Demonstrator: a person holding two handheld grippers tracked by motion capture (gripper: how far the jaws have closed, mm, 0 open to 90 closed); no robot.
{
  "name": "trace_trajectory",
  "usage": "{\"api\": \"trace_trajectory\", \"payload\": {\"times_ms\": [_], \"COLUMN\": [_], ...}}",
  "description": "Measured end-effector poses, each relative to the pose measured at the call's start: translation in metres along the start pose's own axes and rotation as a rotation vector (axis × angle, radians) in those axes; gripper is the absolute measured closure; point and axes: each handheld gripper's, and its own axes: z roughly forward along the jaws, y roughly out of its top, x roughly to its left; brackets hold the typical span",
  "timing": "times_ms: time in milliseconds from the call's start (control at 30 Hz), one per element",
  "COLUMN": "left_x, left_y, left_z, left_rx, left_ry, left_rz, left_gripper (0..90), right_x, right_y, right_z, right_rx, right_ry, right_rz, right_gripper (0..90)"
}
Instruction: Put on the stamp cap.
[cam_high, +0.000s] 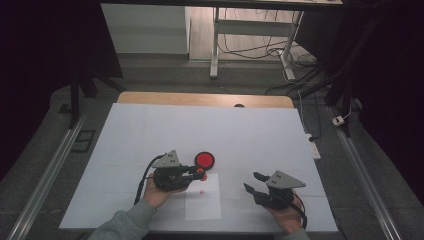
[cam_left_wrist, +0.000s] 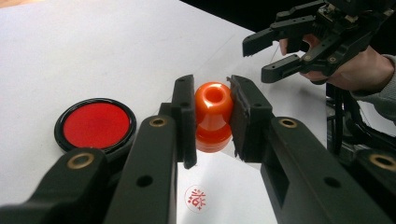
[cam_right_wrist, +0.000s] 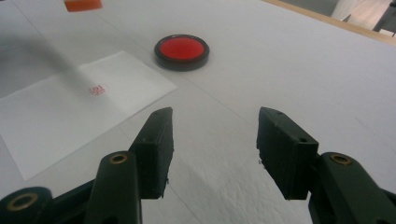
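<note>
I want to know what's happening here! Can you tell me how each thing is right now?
Orange stamp: clamped in the left gripper, lifted off the paper.
Ink pad: uncovered, red showing.
Paper sheet: flat, one red stamp mark on it.
Right gripper: open, holding nothing.

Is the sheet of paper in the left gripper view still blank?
No: the sheet of paper bears a round red stamp mark below the orange stamp.
</note>
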Motion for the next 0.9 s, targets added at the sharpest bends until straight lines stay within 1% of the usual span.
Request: {"api": "trace_trajectory", "payload": {"times_ms": [133, 200, 233, 433, 533, 667, 900], "left_x": [0.001, 0.002, 0.003, 0.011, 0.015, 0.02, 0.023], "left_y": [0.002, 0.004, 0.004, 0.01, 0.013, 0.015, 0.017], "left_z": [-0.002, -0.004, -0.005, -0.015, -0.021, -0.028, -0.032], "left_rx": [0.002, 0.002, 0.001, 0.001, 0.004, -0.001, -0.002], "left_ry": [0.005, 0.01, 0.013, 0.036, 0.049, 0.061, 0.064], "left_rz": [0.0, -0.001, -0.005, -0.02, -0.029, -0.037, -0.038], "left_gripper": [72.6, 72.6, 72.6, 72.6, 72.6, 72.6, 72.5], "right_x": [-0.008, -0.013, -0.015, -0.024, -0.027, -0.028, -0.029], "right_y": [-0.007, -0.012, -0.014, -0.021, -0.022, -0.022, -0.023], "right_z": [-0.012, -0.019, -0.022, -0.032, -0.031, -0.03, -0.03], "right_rx": [0.007, 0.007, 0.011, 0.013, 0.01, 0.012, 0.009], "right_ry": [-0.024, -0.046, -0.051, -0.082, -0.076, -0.072, -0.069], "right_rz": [0.009, 0.01, 0.018, 0.033, 0.036, 0.035, 0.04], "right_gripper": [45.1, 45.1, 45.1, 45.1, 45.1, 45.1, 45.1]}}
